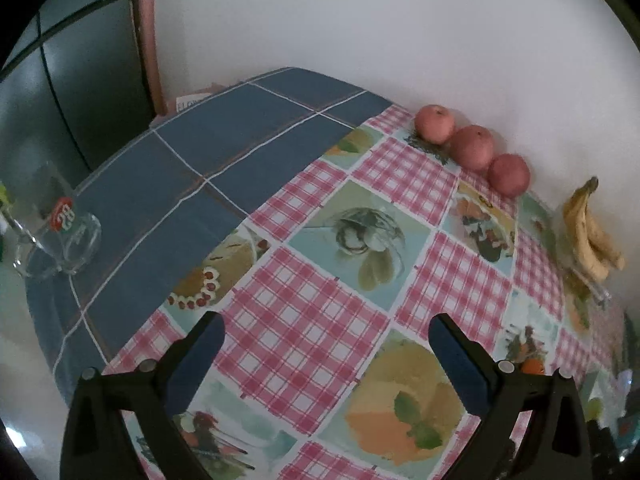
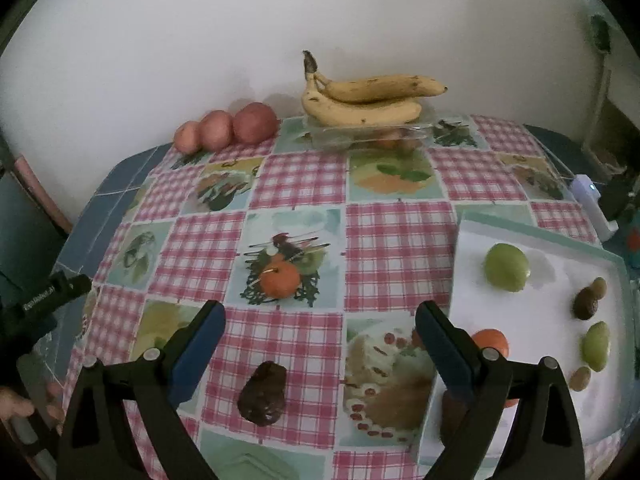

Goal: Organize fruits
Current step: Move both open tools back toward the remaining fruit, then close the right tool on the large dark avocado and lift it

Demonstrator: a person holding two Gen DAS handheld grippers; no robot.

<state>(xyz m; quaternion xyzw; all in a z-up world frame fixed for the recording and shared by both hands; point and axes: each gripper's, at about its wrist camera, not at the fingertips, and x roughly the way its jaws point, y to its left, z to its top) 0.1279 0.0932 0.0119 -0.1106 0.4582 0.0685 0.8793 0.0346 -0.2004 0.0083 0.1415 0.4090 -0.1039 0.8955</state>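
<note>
Three red apples [image 2: 228,127] sit in a row by the far wall; they also show in the left wrist view [image 1: 472,148]. A banana bunch [image 2: 368,98] lies on a clear dish [image 2: 372,134], also seen in the left wrist view [image 1: 592,232]. A dark avocado [image 2: 264,394] lies on the tablecloth between my right gripper's fingers [image 2: 320,320], which are open and empty. A white tray [image 2: 560,264] on the right holds a green fruit [image 2: 506,267], an orange [image 2: 490,342], a dark fruit [image 2: 586,304], another green fruit [image 2: 596,346] and small brown ones. My left gripper [image 1: 326,332] is open and empty above the cloth.
A glass mug [image 1: 60,232] lies on the blue cloth at the far left. The left gripper's black body [image 2: 44,300] and a hand show at the right view's left edge. A white device [image 2: 588,196] stands behind the tray. The wall borders the table's far side.
</note>
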